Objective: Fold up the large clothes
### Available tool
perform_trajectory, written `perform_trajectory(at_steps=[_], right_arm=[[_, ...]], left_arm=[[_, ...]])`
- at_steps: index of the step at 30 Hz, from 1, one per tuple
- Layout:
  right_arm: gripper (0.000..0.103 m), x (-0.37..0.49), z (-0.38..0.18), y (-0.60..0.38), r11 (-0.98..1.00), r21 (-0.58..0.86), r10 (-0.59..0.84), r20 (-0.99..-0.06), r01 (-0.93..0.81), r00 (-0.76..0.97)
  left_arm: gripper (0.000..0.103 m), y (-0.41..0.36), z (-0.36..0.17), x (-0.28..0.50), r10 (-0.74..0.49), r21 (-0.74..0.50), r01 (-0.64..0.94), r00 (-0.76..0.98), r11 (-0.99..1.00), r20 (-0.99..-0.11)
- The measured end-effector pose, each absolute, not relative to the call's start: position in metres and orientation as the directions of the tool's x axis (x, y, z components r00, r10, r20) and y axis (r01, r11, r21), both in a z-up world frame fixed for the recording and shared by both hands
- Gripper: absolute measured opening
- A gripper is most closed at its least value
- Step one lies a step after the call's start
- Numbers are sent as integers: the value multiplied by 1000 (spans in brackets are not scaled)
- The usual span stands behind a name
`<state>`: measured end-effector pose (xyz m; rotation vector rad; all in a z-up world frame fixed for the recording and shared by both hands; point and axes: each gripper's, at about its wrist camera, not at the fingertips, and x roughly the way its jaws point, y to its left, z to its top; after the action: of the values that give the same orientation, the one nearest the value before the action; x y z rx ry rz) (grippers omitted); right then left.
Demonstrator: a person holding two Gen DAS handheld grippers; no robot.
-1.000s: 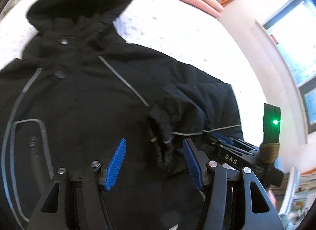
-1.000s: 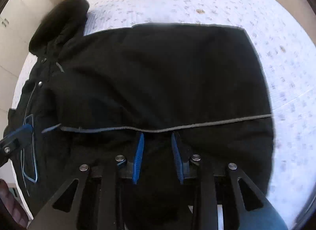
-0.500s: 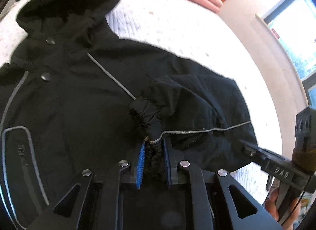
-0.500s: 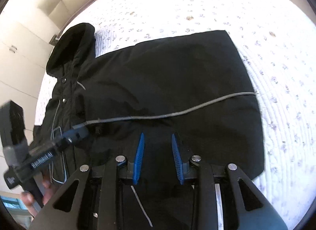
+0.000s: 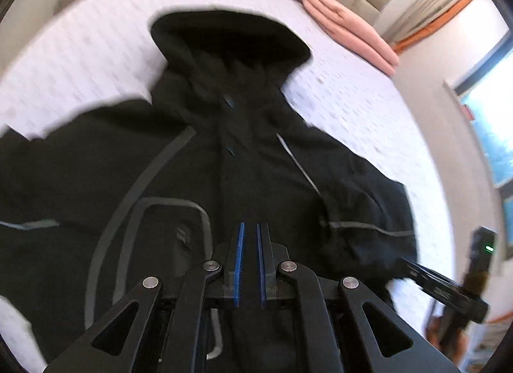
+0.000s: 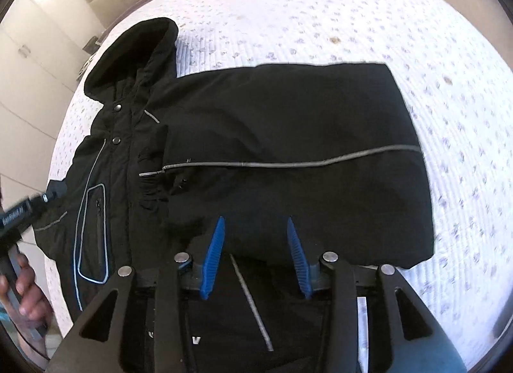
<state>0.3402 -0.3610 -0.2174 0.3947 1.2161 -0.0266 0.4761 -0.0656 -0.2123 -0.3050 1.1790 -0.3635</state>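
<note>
A black jacket [image 6: 288, 155] lies flat on the bed [image 6: 320, 13], filling mid-frame, hood at upper left. The right gripper [image 6: 256, 238], at bottom centre, has just been opening, its fingers apart, gripping nothing. The left gripper [image 5: 249, 244] has its fingers together, empty.

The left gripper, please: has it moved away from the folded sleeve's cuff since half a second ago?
Yes. The left gripper, shut and empty, now sits over the jacket's chest, with the cuff off to its right.
</note>
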Motion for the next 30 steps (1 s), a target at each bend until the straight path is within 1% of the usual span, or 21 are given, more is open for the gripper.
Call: perform_trajectory(at_steps=[1,2,3,4,5,8,12,13,14,15,16,17,19,22,25,27,30], right_arm=[[45,340,-218,-361,929,285,191,-916,237,353],[45,339,-219,-359,928,285,190,-917,241,351],[46,339,-221,-357,929,279,186,-919,242,346],[46,340,-223,-355,932,271,180,-923,242,340],[46,340,-224,-352,935,263,175,-926,238,336],[46,339,-224,-347,944,243,160,-930,223,332],[50,339,-227,-344,947,234,153,-932,222,329],[50,338,-228,-346,946,233,152,-933,224,327],[50,335,-227,-349,946,232,150,-933,226,327],[50,334,-227,-349,946,231,149,-933,229,328],[50,333,-226,-350,944,235,150,-931,232,332],[50,332,-225,-350,943,236,150,-930,235,336],[50,331,-222,-352,941,236,144,-928,243,345],[50,331,-216,-356,939,229,127,-925,258,357],[50,335,-210,-356,934,240,128,-917,266,377],[50,340,-208,-354,934,246,133,-914,261,383],[50,349,-214,-340,939,253,152,-913,234,378]], left_arm=[[14,-74,-217,475,-457,-436,137,313,889,-833],[29,-87,-222,474,-472,-444,161,298,881,-830],[41,-94,-225,472,-486,-453,177,285,874,-826],[65,-107,-232,472,-504,-468,191,264,863,-822],[71,-116,-236,472,-518,-480,200,251,854,-818],[71,-145,-253,478,-547,-503,230,209,833,-810],[70,-169,-276,493,-585,-543,243,156,804,-796],[60,-172,-282,496,-587,-548,238,143,802,-797],[27,-176,-290,500,-599,-563,235,122,792,-792],[21,-178,-295,502,-607,-576,231,100,785,-788],[19,-177,-297,503,-613,-583,221,105,782,-783],[17,-173,-293,501,-623,-591,217,132,777,-771],[16,-160,-277,497,-616,-581,213,183,786,-766],[16,-126,-237,487,-628,-594,204,274,778,-729],[15,-89,-206,476,-594,-565,195,360,802,-720],[16,-61,-196,469,-567,-541,186,388,820,-726],[16,-27,-205,460,-482,-461,154,397,874,-781]])
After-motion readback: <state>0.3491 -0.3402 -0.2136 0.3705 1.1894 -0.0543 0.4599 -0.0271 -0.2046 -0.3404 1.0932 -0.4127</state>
